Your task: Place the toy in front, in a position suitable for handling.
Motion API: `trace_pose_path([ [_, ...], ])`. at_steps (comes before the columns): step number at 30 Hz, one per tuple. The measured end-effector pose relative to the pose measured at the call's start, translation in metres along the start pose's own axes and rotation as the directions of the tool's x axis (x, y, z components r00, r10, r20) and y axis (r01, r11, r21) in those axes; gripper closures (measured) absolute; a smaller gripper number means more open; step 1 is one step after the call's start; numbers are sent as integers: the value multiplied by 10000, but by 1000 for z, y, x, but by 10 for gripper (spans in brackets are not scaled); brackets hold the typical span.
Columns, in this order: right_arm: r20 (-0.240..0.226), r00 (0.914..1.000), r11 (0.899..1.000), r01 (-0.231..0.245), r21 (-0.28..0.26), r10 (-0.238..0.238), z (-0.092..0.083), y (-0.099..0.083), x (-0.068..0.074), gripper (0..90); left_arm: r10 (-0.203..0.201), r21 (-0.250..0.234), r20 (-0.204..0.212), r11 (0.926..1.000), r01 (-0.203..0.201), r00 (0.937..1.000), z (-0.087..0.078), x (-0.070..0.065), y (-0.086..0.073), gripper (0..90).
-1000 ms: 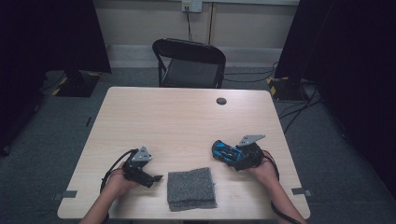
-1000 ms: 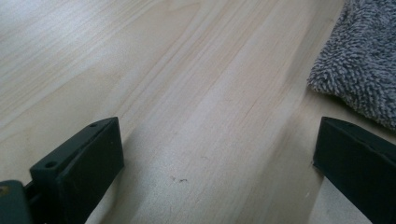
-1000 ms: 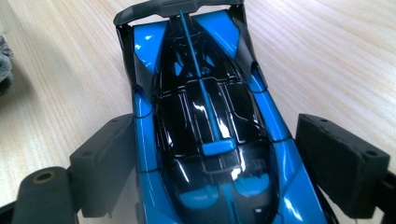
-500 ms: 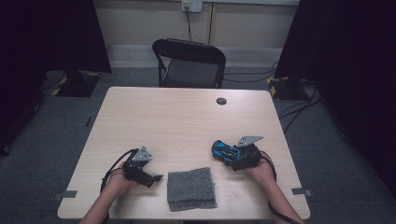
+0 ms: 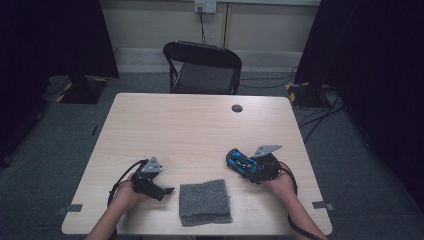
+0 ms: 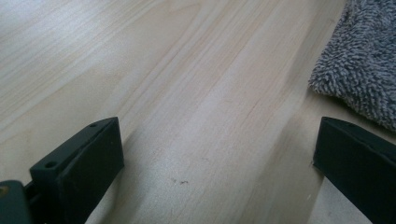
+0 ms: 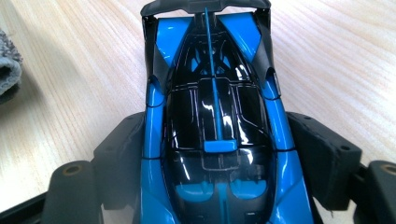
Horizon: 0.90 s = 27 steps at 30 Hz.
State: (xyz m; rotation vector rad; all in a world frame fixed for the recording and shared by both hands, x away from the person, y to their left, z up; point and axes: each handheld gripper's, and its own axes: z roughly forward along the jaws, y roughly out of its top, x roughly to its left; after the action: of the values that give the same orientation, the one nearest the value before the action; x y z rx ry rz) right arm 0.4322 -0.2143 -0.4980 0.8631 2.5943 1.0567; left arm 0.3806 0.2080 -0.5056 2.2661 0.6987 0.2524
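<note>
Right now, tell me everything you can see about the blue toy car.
The blue toy car is a glossy, plastic-looking model of a low racing car, bright blue with a black cabin section, a thin blue stripe down its middle and a dark wing across one end. It sits lengthwise between the jaws of the right tongs, which press on both its flanks. In the high view it is over the table, right of the folded grey cloth. Whether its wheels touch the wood cannot be told.

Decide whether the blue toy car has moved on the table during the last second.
No. The blue toy car sits in the right gripper at the same spot, equally far right of the folded grey cloth.
</note>
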Motion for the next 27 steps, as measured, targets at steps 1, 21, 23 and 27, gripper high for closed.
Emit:
trace_pose_path([
  [1, 4, 10000, 10000, -44, 19, 44, 0, 0, 0, 246, 1, 1, -1, 10000, -1, 10000, 0, 0, 0, 10],
  [21, 248, 9968, 9967, -755, -295, 762, -14, 1, -6, 255, 1, 1, 0, 10000, -1, 10000, 0, 0, 0, 10],
  [23, 283, 9961, 9961, -831, -306, 840, -13, -1, -5, 254, 0, -1, 0, 10000, 0, 10000, 0, 0, 0, 10],
  [27, 223, 9951, 9951, -955, -247, 960, -12, -3, -6, 252, -3, -3, -1, 10000, 3, 10000, 0, 0, 0, 10],
])
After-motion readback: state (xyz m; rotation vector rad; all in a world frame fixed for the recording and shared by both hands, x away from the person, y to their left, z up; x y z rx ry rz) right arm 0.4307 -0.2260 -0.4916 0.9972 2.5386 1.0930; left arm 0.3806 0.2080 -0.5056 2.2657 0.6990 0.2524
